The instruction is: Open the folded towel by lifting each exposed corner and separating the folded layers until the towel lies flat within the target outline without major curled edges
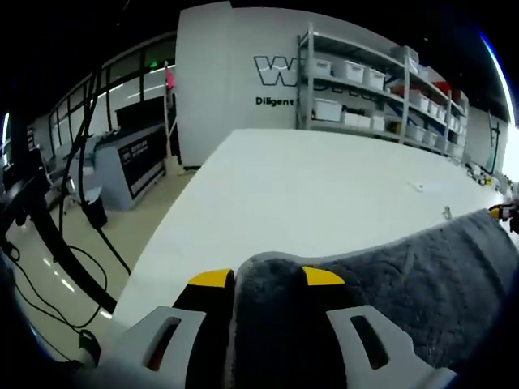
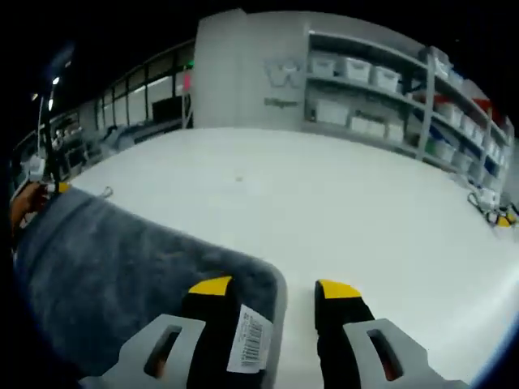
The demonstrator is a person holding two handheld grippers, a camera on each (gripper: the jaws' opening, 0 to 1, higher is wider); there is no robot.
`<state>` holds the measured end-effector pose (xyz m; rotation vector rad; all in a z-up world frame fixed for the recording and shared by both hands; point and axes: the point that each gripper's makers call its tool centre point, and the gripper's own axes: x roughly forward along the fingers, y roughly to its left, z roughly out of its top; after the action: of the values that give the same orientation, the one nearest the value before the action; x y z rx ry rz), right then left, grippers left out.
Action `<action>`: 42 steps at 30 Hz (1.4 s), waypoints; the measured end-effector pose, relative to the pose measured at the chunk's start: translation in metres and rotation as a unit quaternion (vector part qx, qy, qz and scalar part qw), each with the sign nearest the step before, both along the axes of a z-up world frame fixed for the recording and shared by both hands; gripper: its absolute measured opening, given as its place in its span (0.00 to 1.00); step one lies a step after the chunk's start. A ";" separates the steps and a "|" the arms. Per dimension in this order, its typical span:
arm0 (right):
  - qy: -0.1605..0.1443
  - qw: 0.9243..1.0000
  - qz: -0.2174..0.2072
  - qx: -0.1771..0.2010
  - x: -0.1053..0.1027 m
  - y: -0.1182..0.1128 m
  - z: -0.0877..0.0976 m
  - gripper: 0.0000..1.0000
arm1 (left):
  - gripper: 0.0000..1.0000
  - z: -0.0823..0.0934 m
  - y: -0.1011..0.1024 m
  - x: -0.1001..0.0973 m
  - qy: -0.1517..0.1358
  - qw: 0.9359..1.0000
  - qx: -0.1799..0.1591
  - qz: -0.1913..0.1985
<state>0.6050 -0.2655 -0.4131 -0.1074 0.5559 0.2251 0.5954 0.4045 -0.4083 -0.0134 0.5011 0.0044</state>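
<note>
Your left gripper (image 1: 268, 279) is clamped on a corner of the grey towel (image 1: 405, 267), the cloth bunched between its yellow-tipped jaws and stretching away to the right. Your right gripper (image 2: 274, 288) stands apart, jaws partly spread; the towel's other corner, with its white label (image 2: 248, 340), lies over the left jaw, and you cannot tell from here whether it is truly pinched. Check that hold first. Then, by my reading, draw the two corners evenly apart and keep the edge between them taut, so the layers peel open without curling; lower both together.

Beyond the towel the white table (image 2: 324, 194) runs out broad and bare. No outline can be made out on it. At its far side stand shelves (image 1: 381, 89) of white bins against a wall with dark lettering; cables (image 1: 73, 203) hang at the left.
</note>
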 end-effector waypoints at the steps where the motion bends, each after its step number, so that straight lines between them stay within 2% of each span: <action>1: 0.001 1.000 0.000 0.001 0.000 0.000 0.000 0.28 | 0.29 0.000 -0.001 -0.001 -0.001 1.000 0.001 -0.001; 3: 0.003 1.000 0.001 -0.002 -0.002 0.003 0.000 0.19 | 0.25 0.000 -0.004 -0.004 -0.001 1.000 0.000 -0.004; 5: 0.016 0.999 0.001 0.028 -0.003 0.006 -0.002 0.15 | 0.21 0.000 0.000 0.001 -0.002 1.000 -0.004 -0.010; 7: 0.014 1.000 0.003 0.023 -0.002 0.003 -0.003 0.09 | 0.20 0.000 -0.003 -0.001 -0.003 1.000 -0.005 -0.013; 10: 0.014 0.999 0.009 0.028 -0.003 0.003 -0.003 0.01 | 0.13 0.000 -0.013 -0.007 -0.003 1.000 -0.014 -0.023; 12: 0.015 0.999 0.012 0.028 -0.004 0.002 -0.003 0.00 | 0.08 -0.001 -0.021 -0.011 -0.003 0.999 -0.034 -0.030; 17: 0.012 1.000 0.006 0.013 -0.003 -0.007 -0.002 0.00 | 0.07 -0.001 -0.033 -0.015 -0.002 0.999 -0.031 -0.044; 18: 0.010 1.000 0.003 0.008 -0.001 -0.014 -0.002 0.00 | 0.06 -0.001 -0.043 -0.021 0.001 0.998 -0.035 -0.052; 21: 0.009 1.000 -0.001 0.013 0.000 -0.020 -0.002 0.00 | 0.06 0.000 -0.048 -0.022 0.000 0.998 -0.034 -0.058; 29: 0.011 1.000 0.001 0.008 0.001 -0.035 -0.002 0.00 | 0.05 0.000 -0.052 -0.014 0.007 0.996 -0.049 -0.068; 33: 0.009 1.000 0.005 0.005 0.003 -0.034 -0.002 0.00 | 0.05 -0.001 -0.049 -0.011 0.004 0.997 -0.052 -0.064; 34: 0.008 1.000 0.006 0.004 0.004 -0.034 -0.002 0.00 | 0.05 -0.002 -0.041 -0.004 0.003 0.997 -0.053 -0.064; 38: 0.004 1.000 0.006 0.006 0.010 -0.036 -0.002 0.00 | 0.05 -0.003 -0.040 0.001 0.002 0.997 -0.043 -0.065; 40: 0.004 1.000 0.005 0.005 0.013 -0.037 -0.002 0.00 | 0.05 -0.002 -0.037 0.004 -0.001 0.997 -0.011 -0.072; 42: 0.003 1.000 0.003 0.003 0.017 -0.039 -0.002 0.00 | 0.04 -0.001 -0.038 0.008 -0.002 0.997 0.002 -0.076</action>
<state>0.6224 -0.3041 -0.4150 -0.1027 0.5618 0.2322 0.6035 0.3660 -0.4096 0.0283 0.4980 -0.1439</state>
